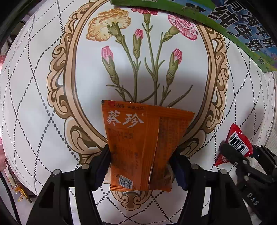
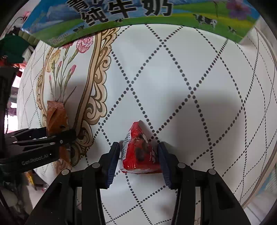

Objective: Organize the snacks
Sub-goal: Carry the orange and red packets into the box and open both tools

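Note:
An orange snack packet (image 1: 138, 147) stands creased down its middle between the pads of my left gripper (image 1: 142, 149), which points straight down at the table and presses on both side edges. The right wrist view shows the same orange packet (image 2: 55, 117) upright in the left gripper (image 2: 65, 133), its lower end near the cloth. A red snack packet (image 2: 140, 152) lies between the fingers of my right gripper (image 2: 138, 145). The right pad touches it and a thin gap shows at the left pad. In the left wrist view, the red packet (image 1: 237, 136) is at the far right.
A round table under a white cloth (image 2: 190, 86) printed with dotted diamonds and a framed carnation picture (image 1: 147, 60) fills both views. A blue and green milk carton box (image 2: 121, 15) stands at the far edge. Clutter lies beyond the table's left rim.

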`<state>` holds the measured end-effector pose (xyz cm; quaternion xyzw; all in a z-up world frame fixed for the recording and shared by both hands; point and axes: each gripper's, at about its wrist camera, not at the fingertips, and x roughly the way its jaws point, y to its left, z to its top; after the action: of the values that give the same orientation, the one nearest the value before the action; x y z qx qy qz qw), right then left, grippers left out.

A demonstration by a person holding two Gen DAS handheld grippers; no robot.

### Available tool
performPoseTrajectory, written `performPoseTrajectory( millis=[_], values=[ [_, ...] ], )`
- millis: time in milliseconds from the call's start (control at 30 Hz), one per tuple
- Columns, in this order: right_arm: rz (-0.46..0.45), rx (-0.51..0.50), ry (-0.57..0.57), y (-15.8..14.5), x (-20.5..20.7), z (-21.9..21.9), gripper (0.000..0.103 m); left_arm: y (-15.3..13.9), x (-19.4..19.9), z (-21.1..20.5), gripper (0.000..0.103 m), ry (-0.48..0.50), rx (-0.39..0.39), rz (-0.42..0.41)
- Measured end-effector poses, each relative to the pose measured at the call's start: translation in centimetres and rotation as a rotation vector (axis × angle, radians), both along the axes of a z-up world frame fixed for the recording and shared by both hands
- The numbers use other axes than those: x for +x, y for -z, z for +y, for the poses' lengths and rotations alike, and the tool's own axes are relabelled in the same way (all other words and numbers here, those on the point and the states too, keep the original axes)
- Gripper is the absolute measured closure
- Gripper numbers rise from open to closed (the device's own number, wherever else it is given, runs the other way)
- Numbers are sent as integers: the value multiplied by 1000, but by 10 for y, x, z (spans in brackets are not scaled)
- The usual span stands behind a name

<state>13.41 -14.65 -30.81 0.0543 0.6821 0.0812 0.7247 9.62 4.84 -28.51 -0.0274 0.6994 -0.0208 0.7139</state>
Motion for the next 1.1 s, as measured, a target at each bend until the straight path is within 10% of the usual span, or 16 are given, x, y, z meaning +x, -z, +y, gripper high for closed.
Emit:
performPoseTrajectory(
  millis=[667,1100],
  values=[
    [-123,2,-51,-25,6,33,67,-57,4,-36,53,70,-34,-95],
    [-332,148,39,-154,33,-23,67,-221,54,-73,53,143,-255,-334]
  ],
)
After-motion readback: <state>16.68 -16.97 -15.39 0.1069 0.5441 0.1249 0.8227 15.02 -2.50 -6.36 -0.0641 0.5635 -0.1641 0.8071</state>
